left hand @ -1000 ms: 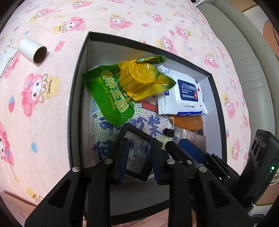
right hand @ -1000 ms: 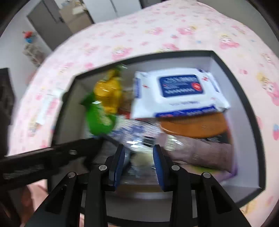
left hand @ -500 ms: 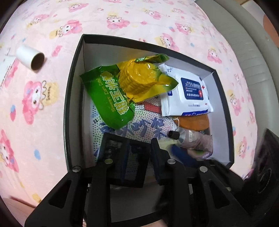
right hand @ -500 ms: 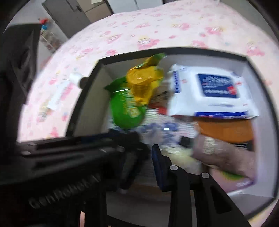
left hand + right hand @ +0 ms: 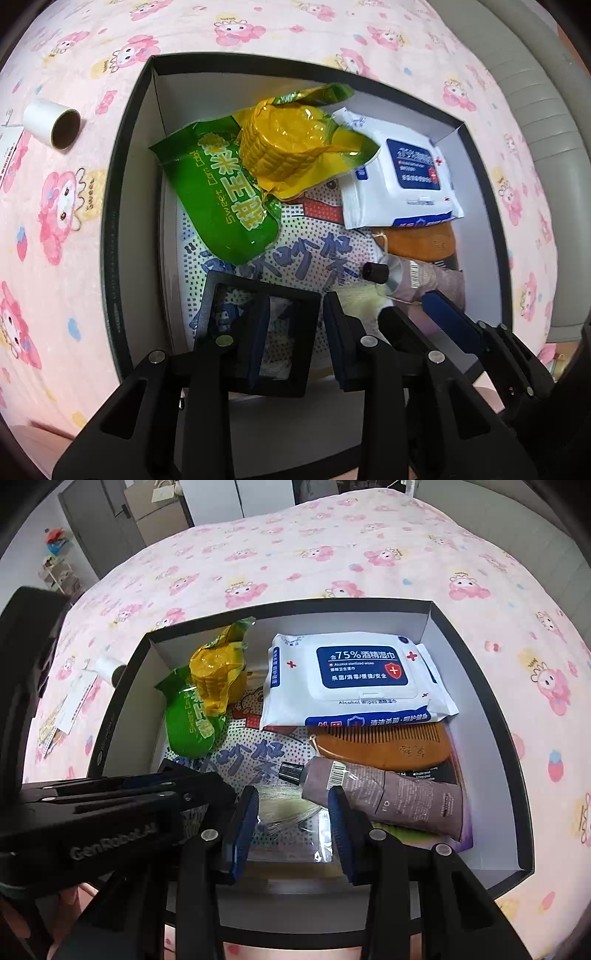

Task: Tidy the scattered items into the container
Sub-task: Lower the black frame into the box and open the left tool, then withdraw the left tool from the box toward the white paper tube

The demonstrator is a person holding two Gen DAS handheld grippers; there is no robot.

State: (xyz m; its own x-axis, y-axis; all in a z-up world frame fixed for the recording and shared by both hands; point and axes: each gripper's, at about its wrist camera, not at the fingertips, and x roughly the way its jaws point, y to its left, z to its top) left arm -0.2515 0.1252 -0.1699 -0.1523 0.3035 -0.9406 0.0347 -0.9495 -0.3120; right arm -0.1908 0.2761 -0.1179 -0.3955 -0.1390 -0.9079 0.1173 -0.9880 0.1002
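Note:
A black box with white inside [image 5: 114, 236] [image 5: 491, 716] lies on the pink bedspread. It holds a green-yellow corn pack [image 5: 258, 162] [image 5: 207, 686], a white wipes pack [image 5: 402, 181] [image 5: 354, 679], a wooden comb [image 5: 384, 746], a mauve tube [image 5: 388, 794] and a dotted blue-lettered bag [image 5: 295, 258]. My left gripper [image 5: 293, 343] is over the box's near end with a black square frame [image 5: 255, 332] between its jaws; the right pad stands apart from it. My right gripper [image 5: 291, 823] is open beside it, over pale bristles [image 5: 284, 805].
A white roll with a dark core [image 5: 51, 123] [image 5: 109, 670] and paper leaflets [image 5: 70, 705] lie on the bedspread left of the box. A grey padded bed edge [image 5: 535, 92] runs along the right. Furniture and doors stand beyond the bed's far end.
Both grippers have pulled back a little and steadied over the box's near end. The right gripper has swung so that the box shows square on. The black frame stays between the left jaws.

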